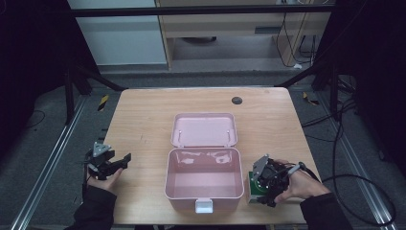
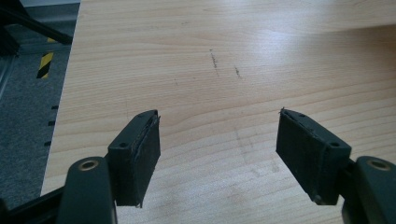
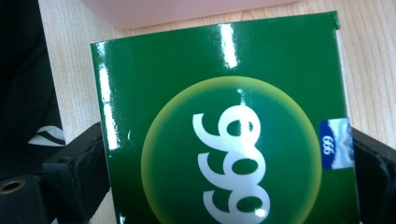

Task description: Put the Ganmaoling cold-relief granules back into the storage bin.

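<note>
A glossy green box (image 3: 219, 70) with white "999" print lies flat on the wooden table, just right of an open pink case (image 1: 168, 178). In the high view the green box (image 1: 252, 188) sits near the table's front right. My right gripper (image 1: 262, 190) points down over it, and in the right gripper view my right gripper (image 3: 229, 161) has one black jaw against each side of the box. My left gripper (image 1: 120, 161) rests at the table's left edge. In the left gripper view my left gripper (image 2: 217, 144) stands open over bare wood.
The pink case's lid (image 1: 204, 129) lies flat behind the body, and a white latch (image 1: 203, 206) hangs at its front. A dark round grommet (image 1: 237, 100) sits at the table's back. Cables trail on the floor at the right.
</note>
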`<state>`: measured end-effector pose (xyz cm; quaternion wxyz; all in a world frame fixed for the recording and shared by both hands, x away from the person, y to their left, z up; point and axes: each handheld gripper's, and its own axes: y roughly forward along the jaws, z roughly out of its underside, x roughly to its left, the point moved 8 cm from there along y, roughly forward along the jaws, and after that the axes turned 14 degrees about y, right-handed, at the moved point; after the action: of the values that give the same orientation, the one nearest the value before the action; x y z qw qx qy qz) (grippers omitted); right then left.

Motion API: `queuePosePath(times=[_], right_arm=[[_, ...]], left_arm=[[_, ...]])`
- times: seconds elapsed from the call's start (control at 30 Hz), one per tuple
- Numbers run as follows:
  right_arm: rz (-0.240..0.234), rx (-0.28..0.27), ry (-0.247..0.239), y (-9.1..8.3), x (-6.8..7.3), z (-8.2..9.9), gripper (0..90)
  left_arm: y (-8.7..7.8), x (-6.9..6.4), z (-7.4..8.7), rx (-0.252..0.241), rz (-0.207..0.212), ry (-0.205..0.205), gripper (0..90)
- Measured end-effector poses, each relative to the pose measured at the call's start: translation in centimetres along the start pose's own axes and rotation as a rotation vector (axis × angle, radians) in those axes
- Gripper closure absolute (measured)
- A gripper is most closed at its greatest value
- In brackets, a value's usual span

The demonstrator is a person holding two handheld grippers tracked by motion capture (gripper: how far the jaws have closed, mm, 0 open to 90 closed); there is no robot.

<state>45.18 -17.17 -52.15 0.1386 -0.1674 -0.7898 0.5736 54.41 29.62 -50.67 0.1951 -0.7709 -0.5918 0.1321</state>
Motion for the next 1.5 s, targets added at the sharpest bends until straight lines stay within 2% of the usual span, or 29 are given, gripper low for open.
queuePosePath(times=[0.4,1.07,1.27,1.5], right_arm=[[-0.017,-0.009,-0.003,0.6,-0.2,0.0,9.4],[-0.046,-0.005,0.011,0.2,-0.2,0.3,16.2],[-0.038,-0.042,0.026,-1.1,-0.2,0.5,16.3],[-0.014,-0.087,0.041,-3.6,-0.4,0.6,16.2]], left_arm=[[0.0,0.0,0.0,0.001,0.001,0.001,29.7],[0.1,0.1,0.1,0.008,0.002,0.006,29.8],[0.1,0.0,0.1,0.005,0.004,0.002,29.9],[0.1,-0.1,0.1,0.008,0.006,0.003,29.9]])
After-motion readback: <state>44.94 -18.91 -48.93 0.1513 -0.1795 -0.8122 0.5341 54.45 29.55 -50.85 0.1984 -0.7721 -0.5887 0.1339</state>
